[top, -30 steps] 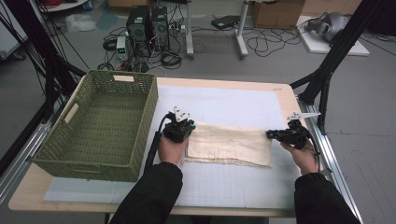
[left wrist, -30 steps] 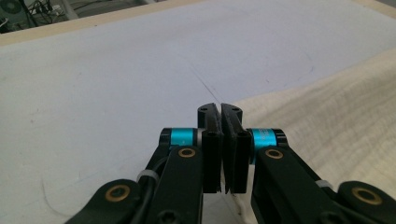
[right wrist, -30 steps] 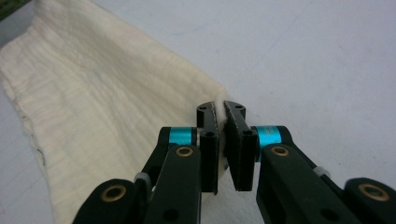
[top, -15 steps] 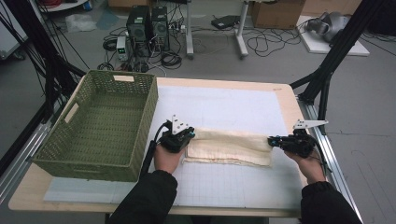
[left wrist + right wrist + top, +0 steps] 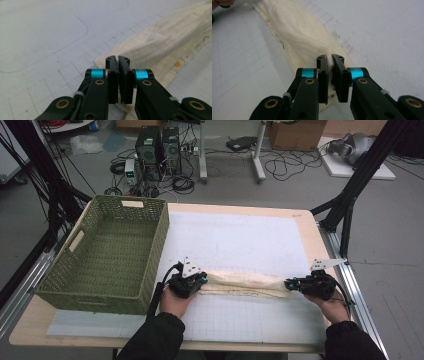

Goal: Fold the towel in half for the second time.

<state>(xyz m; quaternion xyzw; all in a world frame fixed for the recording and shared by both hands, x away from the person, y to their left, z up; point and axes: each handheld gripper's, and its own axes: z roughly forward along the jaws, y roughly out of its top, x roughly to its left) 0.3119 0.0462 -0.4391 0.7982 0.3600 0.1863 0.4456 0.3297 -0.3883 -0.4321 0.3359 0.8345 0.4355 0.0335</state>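
Cloth (image 5: pixel 247 284) pinched between both tools

Both hands now sit nearer the person's edge of the surface (image 5: pixel 240 240) than a second ago. The left hand-held gripper (image 5: pixel 202 281) and the right hand-held gripper (image 5: pixel 289 284) draw the cream cloth (image 5: pixel 247 283) with them. The cloth, a broad flat rectangle before, now lies doubled over itself as a narrow long band between the two.
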